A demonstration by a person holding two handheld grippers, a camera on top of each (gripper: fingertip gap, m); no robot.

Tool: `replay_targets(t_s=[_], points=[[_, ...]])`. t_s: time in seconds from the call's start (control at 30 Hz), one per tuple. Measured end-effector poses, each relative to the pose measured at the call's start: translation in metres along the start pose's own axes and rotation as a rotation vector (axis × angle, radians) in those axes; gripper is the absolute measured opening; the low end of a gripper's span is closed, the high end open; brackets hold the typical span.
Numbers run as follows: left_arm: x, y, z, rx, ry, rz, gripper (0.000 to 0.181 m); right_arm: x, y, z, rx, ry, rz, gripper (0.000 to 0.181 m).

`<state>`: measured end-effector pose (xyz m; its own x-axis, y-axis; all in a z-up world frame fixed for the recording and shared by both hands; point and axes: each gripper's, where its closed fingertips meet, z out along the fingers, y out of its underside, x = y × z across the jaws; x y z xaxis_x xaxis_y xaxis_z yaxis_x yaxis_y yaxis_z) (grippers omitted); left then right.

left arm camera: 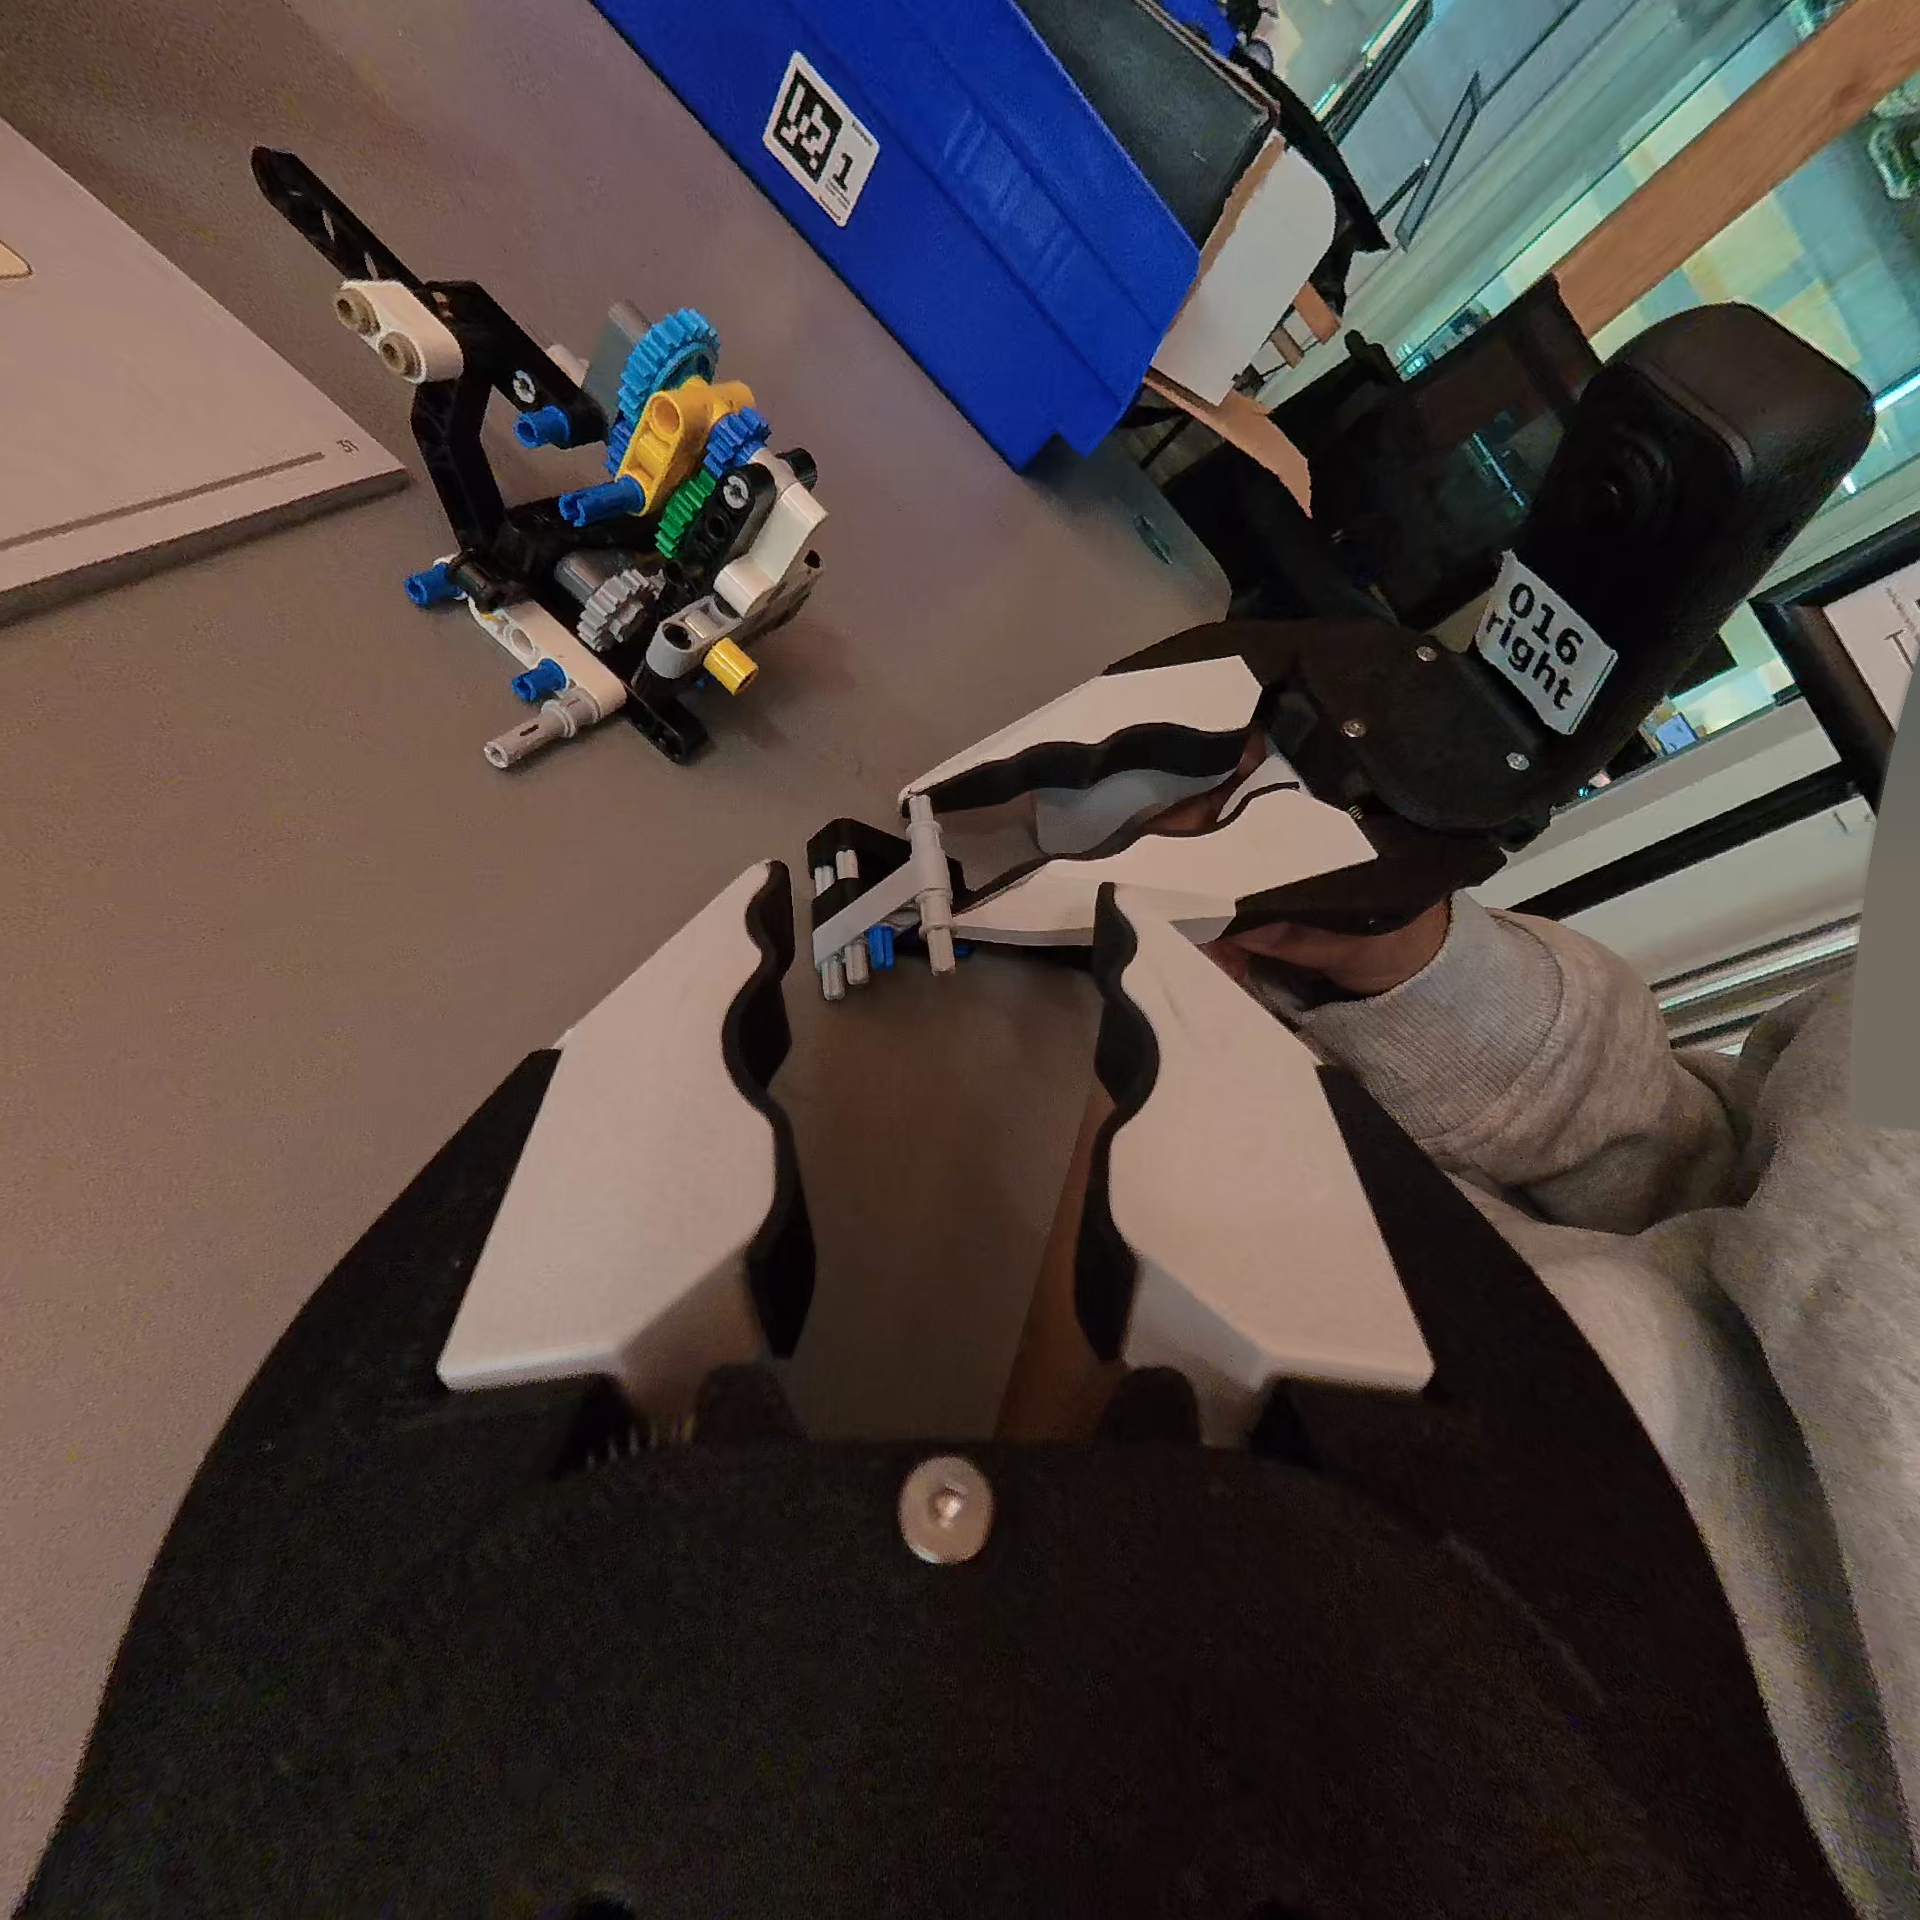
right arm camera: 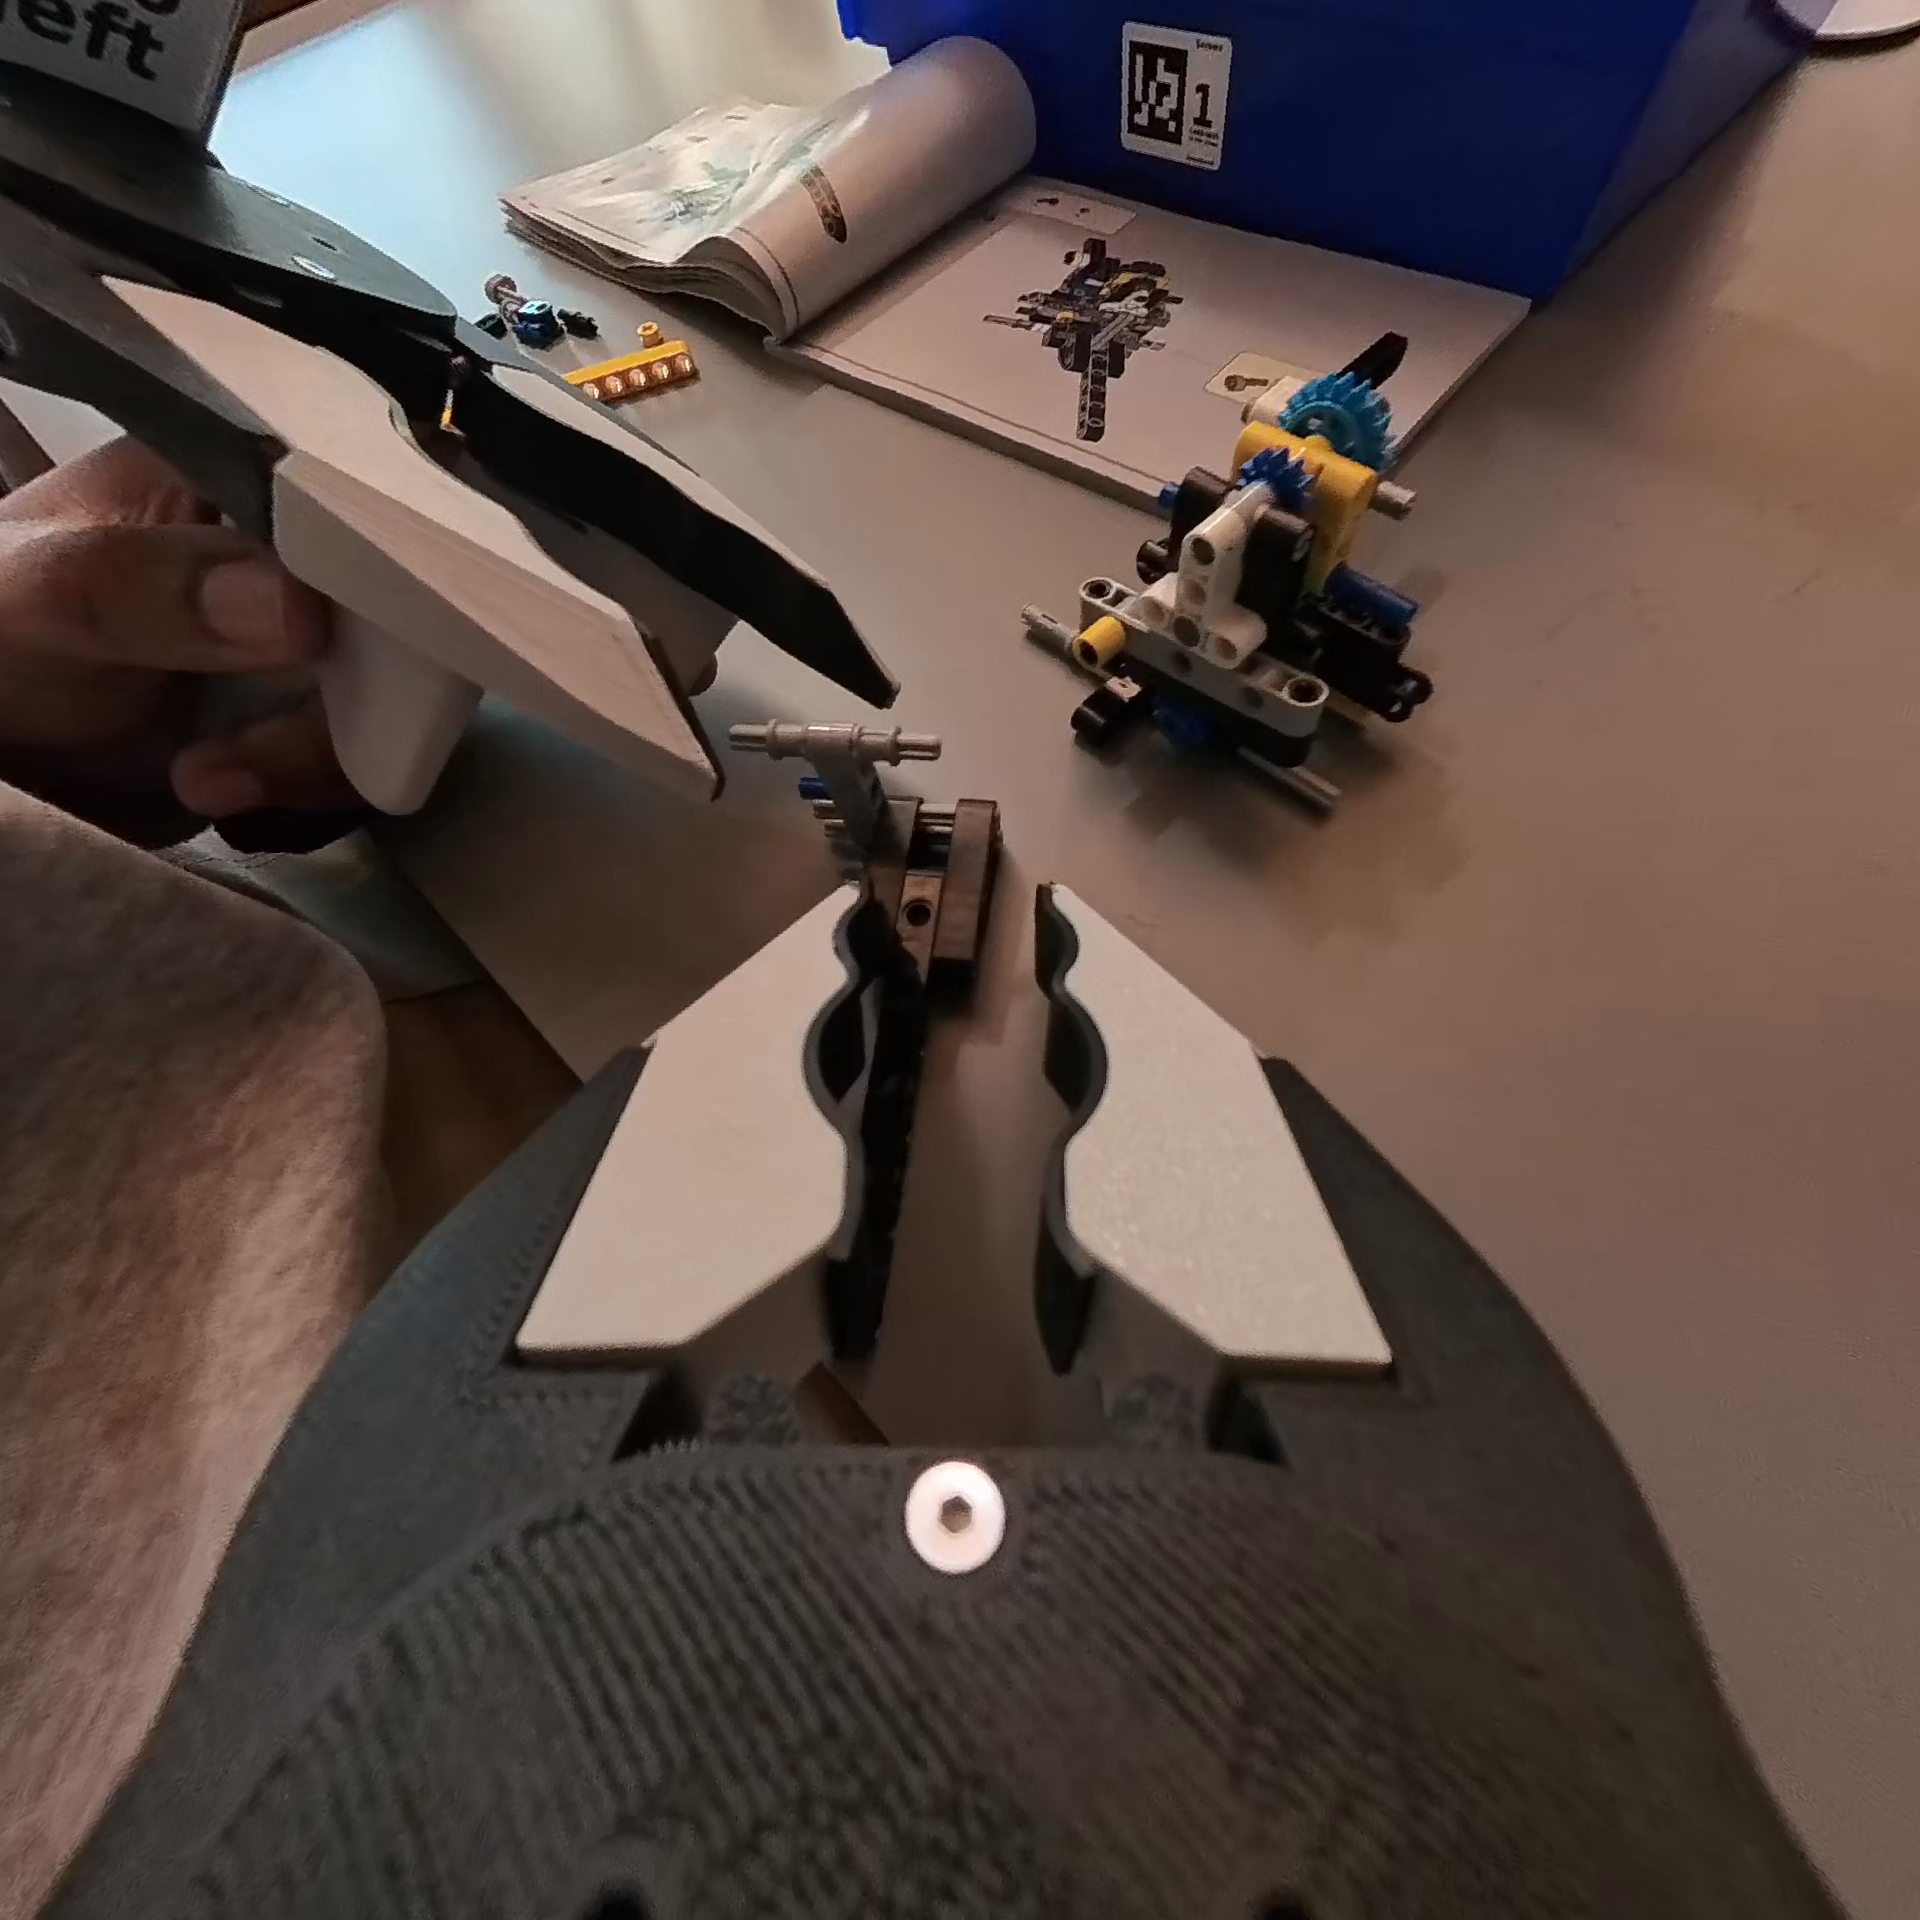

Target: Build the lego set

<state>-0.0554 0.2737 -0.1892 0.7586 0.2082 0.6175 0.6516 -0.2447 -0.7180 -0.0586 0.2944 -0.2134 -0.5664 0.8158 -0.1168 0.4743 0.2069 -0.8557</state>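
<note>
My right gripper is closed narrowly on a small sub-assembly made of a black beam, a grey beam and a grey axle. The black beam runs back along the left finger. The gripper holds it low over the table's near edge. In the left wrist view this gripper comes in from the right with the sub-assembly at its tips. My left gripper is open and empty, its tips on either side of the sub-assembly without touching. It also shows in the right wrist view. The main model with blue gears stands apart on the table.
An open instruction booklet lies behind the model, with a blue bin beyond it. A yellow beam and small loose parts lie at the back left. A person's hand and grey sleeve are close by. My two grippers' fingertips are within a few centimetres of each other.
</note>
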Motion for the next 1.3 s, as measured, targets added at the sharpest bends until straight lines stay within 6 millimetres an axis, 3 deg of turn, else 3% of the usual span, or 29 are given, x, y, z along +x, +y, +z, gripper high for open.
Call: replay_targets(t_s=[0.63,0.87,1.1,1.3], points=[[0.000,0.000,0.000,0.002,-0.006,0.002,0.056,0.005,-0.001,-0.001,0.006,0.049,-0.001,0.019],[-0.001,0.000,0.000,0.002,-0.006,0.000,0.057,0.016,-0.001,-0.005,0.004,0.092,0.011,0.014],[0.000,-0.001,-0.001,0.004,-0.001,-0.006,0.057,0.067,0.005,-0.027,0.002,0.306,0.047,0.000],[0.000,-0.001,-0.001,0.007,0.005,-0.013,0.058,0.099,0.011,-0.044,0.011,0.431,0.130,0.001]])
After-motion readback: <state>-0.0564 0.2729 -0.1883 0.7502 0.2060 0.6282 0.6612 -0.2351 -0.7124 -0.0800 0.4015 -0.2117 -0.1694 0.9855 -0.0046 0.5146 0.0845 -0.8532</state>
